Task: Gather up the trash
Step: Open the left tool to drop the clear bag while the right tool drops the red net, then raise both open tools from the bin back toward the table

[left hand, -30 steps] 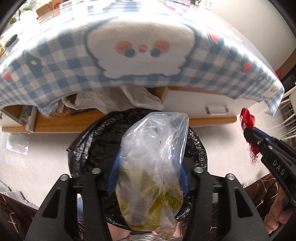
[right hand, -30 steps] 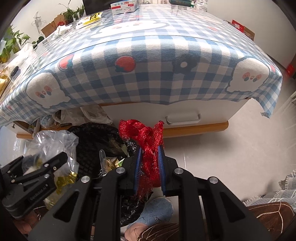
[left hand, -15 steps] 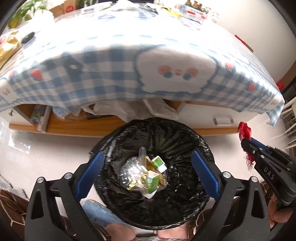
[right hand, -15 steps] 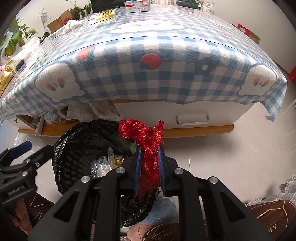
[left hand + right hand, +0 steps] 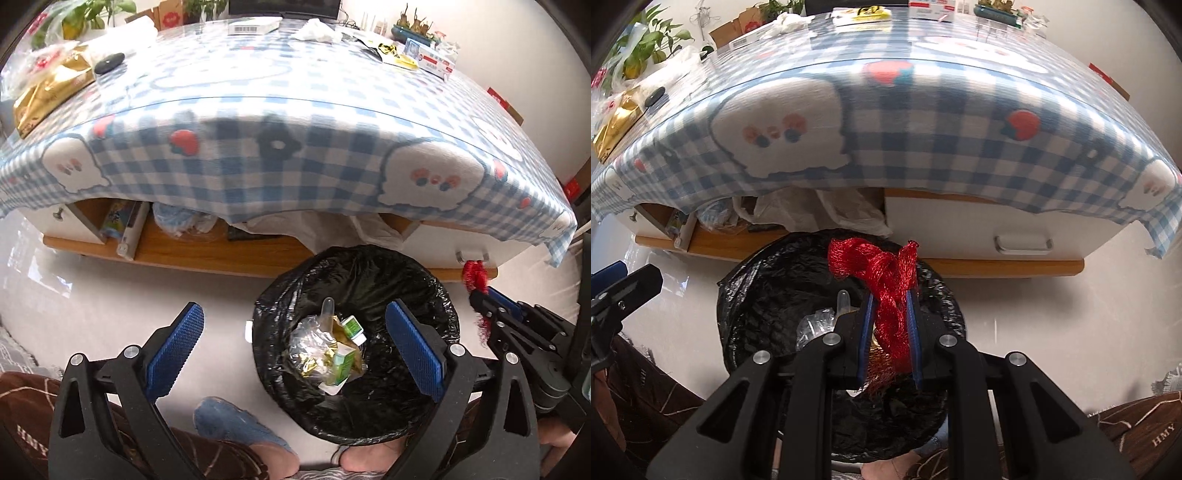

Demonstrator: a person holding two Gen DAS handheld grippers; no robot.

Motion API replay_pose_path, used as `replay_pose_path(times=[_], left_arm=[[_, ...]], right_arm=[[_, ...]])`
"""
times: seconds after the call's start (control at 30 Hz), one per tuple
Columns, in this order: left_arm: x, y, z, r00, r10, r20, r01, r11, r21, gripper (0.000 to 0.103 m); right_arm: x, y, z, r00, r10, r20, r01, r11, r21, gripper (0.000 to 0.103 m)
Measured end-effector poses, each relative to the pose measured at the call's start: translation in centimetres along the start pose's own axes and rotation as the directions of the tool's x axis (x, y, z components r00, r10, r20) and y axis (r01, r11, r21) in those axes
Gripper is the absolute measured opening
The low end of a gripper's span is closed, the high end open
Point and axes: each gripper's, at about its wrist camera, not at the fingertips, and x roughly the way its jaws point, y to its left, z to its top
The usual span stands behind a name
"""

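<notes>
A bin lined with a black bag (image 5: 436, 295) stands on the floor before the table; it also shows in the right wrist view (image 5: 768, 295). Inside lies a clear plastic bag (image 5: 314, 343) with yellow and green wrappers. My left gripper (image 5: 295, 332) is open and empty, above the bin's left side. My right gripper (image 5: 890, 306) is shut on a red mesh net (image 5: 886, 273) and holds it over the bin. The net also shows in the left wrist view (image 5: 474, 273), at the right rim.
A low table under a blue checked cloth (image 5: 295, 158) stands behind the bin, with a gold packet (image 5: 48, 92), boxes and tissues on top. Its wooden shelf (image 5: 207, 254) holds bags and clutter. A white drawer (image 5: 1023, 243) is at the right. A blue-socked foot (image 5: 236, 421) is near the bin.
My left gripper opened and dropped the clear plastic bag into the bin, then drew back and to the left. My right gripper moved left with the red net to over the bin.
</notes>
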Motion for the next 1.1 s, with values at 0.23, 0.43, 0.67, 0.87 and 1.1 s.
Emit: replay_pose_path(times=[0.23, 0.43, 0.67, 0.87, 1.1], left_arm=[[-0.2, 1.9, 0.2, 1.000, 0.012, 0.014, -0.012, 1.000, -0.022, 0.097], [0.6, 2.0, 0.0, 1.000, 0.007, -0.002, -0.007, 1.000, -0.025, 0.097], [1.1, 2.2, -0.2, 1.000, 0.012, -0.012, -0.013, 0.999, -0.032, 0.097], [1.0, 2.1, -0.2, 1.000, 0.011, -0.008, -0.011, 1.000, -0.030, 0.097], [-0.1, 2.0, 0.0, 1.000, 0.004, 0.012, -0.004, 0.999, -0.032, 0.097]], right_arm=[[0.4, 3.2, 0.3, 1.000, 0.014, 0.016, -0.014, 0.999, -0.038, 0.016], [0.8, 4.7, 0.0, 1.000, 0.023, 0.017, -0.022, 0.997, -0.069, 0.021], [0.9, 5.0, -0.2, 0.999, 0.036, 0.019, -0.034, 0.997, -0.072, 0.035], [0.3, 4.6, -0.2, 0.999, 0.036, 0.041, -0.034, 0.998, -0.055, 0.055], [-1.9, 3.6, 0.2, 0.994, -0.011, 0.113, 0.016, 0.999, -0.044, 0.080]])
